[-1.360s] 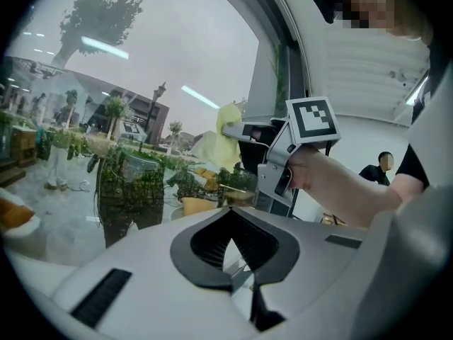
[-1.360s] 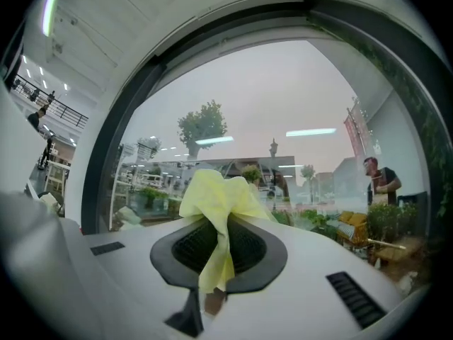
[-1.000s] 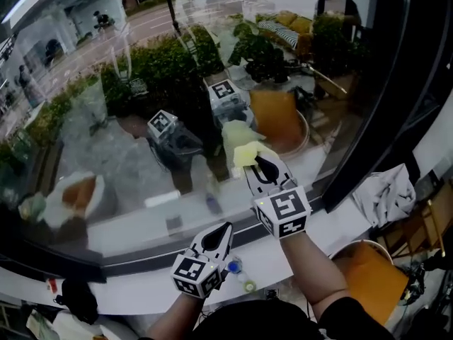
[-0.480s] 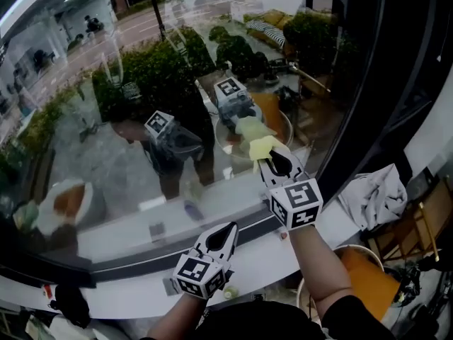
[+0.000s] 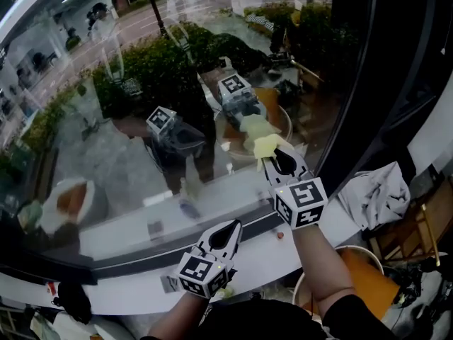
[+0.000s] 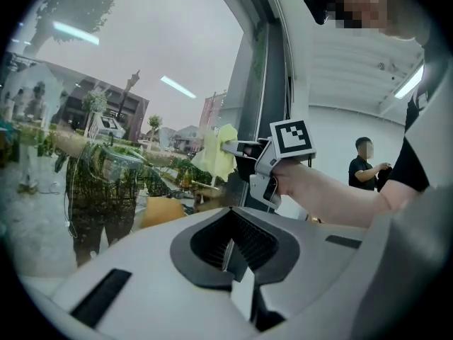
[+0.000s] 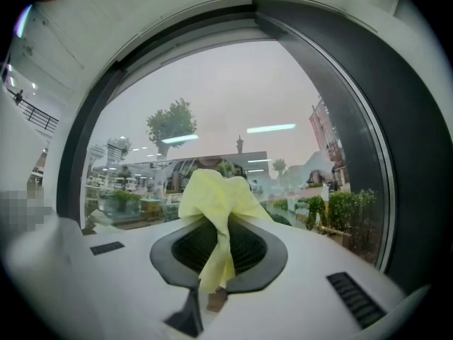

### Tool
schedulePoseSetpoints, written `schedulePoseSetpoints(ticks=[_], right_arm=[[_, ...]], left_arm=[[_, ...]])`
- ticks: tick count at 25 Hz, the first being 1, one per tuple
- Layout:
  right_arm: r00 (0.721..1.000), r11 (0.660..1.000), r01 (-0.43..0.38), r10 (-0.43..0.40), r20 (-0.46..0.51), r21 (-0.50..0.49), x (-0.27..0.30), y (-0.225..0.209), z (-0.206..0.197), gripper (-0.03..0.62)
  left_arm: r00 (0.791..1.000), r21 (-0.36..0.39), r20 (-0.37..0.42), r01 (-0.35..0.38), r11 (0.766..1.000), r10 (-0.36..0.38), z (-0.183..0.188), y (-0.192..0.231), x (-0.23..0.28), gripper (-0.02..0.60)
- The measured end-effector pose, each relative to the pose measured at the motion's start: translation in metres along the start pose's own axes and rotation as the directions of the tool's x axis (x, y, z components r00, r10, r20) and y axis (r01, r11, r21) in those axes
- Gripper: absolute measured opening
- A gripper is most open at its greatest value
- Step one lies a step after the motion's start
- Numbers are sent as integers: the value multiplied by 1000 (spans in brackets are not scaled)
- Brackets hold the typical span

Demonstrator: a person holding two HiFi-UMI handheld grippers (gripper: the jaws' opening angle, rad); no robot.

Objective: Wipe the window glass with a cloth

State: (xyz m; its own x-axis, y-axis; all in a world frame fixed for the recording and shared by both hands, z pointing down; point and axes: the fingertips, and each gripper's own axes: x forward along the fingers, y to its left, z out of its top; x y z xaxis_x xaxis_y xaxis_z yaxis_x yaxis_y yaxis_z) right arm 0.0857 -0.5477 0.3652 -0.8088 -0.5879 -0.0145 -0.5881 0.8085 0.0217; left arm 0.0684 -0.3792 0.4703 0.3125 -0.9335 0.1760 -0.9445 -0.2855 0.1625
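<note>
While the left gripper (image 5: 225, 234) hangs low over the white sill (image 5: 127, 296), jaws together on nothing, the right gripper (image 5: 282, 163) is clamped on the yellow cloth (image 5: 266, 146), apparently against the window glass (image 5: 106, 119) near its lower right corner. Judged: wiping under way. Next stroke calls for steady pressure across unwiped glass.

A crumpled grey-white fabric heap (image 5: 382, 193) lies at the white sill's (image 5: 127, 296) right end, above a round orange pale-rimmed container (image 5: 371, 278). 1 black-clad person (image 6: 364, 167) stands indoors.
</note>
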Motion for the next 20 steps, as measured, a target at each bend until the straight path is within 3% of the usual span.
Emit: schedulePoseSetpoints(ticks=[20], right_arm=[[1000, 999, 12, -12, -23, 29, 2, -2, -4, 55]], left_arm=[[999, -18, 10, -35, 999, 35, 1, -1, -23, 8]])
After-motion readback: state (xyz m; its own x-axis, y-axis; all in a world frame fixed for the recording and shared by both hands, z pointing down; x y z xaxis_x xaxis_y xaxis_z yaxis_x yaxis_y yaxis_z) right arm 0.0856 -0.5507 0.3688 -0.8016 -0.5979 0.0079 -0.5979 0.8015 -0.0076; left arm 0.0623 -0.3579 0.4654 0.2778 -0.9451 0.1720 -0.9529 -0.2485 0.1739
